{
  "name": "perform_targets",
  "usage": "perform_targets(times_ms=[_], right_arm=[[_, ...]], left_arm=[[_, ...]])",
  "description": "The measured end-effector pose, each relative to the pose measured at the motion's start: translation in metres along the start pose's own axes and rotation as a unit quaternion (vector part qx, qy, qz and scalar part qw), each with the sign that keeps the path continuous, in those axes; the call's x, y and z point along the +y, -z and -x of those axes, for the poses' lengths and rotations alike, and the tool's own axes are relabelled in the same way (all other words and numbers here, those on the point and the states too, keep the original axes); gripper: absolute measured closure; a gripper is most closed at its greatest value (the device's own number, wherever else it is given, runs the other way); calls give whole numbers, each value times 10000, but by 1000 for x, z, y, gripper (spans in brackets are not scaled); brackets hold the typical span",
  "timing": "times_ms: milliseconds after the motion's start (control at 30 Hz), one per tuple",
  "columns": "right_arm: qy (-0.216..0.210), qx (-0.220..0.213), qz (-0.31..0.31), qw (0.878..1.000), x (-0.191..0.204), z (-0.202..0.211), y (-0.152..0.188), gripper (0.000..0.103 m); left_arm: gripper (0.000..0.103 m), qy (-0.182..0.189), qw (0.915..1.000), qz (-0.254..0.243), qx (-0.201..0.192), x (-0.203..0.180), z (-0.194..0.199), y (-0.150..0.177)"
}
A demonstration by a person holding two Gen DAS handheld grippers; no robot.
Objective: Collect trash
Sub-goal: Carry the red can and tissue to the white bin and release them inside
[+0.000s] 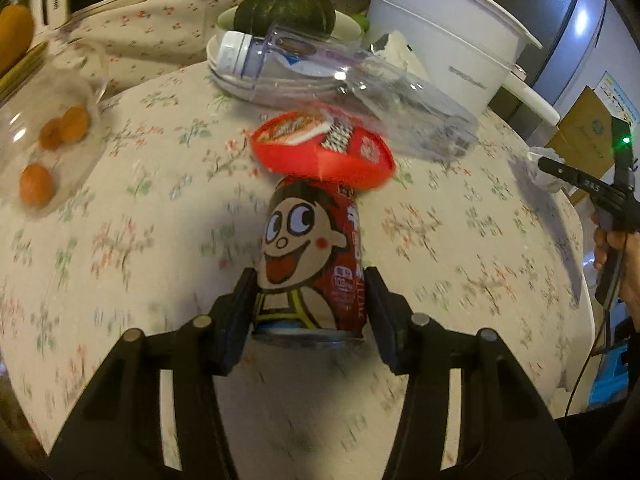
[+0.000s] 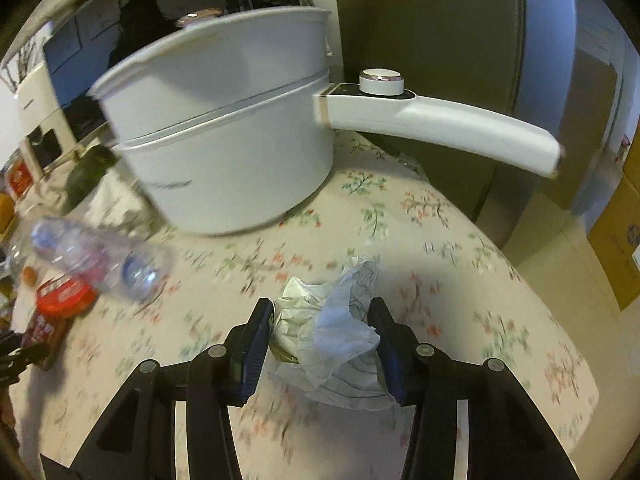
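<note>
A red drink can (image 1: 304, 240) with a cartoon face lies lengthwise between the fingers of my left gripper (image 1: 311, 278), whose pads press on its sides. Just beyond it are a red round lid (image 1: 320, 148) and a clear plastic bottle (image 1: 360, 84) lying on its side. In the right wrist view my right gripper (image 2: 320, 308) is shut on a crumpled white tissue (image 2: 332, 332) above the floral tablecloth (image 2: 460, 280). The bottle (image 2: 100, 264) and the red lid (image 2: 66, 294) show at that view's left. The right gripper (image 1: 580, 178) and the hand holding it appear at the far right of the left wrist view.
A white electric pot (image 2: 224, 140) with a long handle (image 2: 440, 120) stands at the back of the table. A green squash (image 1: 286, 8) sits in stacked white bowls. A clear container with small orange fruits (image 1: 52, 136) is at the left. A cardboard box (image 1: 584, 132) stands beyond the table's right edge.
</note>
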State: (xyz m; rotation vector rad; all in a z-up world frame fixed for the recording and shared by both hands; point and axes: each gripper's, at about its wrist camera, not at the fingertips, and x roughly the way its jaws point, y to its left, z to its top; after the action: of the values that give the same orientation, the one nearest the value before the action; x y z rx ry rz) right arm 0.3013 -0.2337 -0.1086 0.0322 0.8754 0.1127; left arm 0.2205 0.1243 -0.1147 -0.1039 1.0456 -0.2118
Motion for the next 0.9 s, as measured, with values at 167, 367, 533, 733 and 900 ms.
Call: perform_targets(times_ms=[167,367,533,733,900], right_arm=[[-1,35,247,9997,15,43,15,53],[-187,75,334,9992,37,91,36,53],[-350,204,397,9984,58,118,58,53],[-542,255,393,9974,66,140,80,53],[-610,377,249,9971,61,149,92,53]], left_arm=[[49,-35,9996,263,109,-6,25,22],[49,52,9979,643,99,-15,62,49],[49,74,9968,798,-74,-25,95,71],[49,148,9955,903,-246,-32,112,89],[49,237,9940,1022,-300,-35,115,96]])
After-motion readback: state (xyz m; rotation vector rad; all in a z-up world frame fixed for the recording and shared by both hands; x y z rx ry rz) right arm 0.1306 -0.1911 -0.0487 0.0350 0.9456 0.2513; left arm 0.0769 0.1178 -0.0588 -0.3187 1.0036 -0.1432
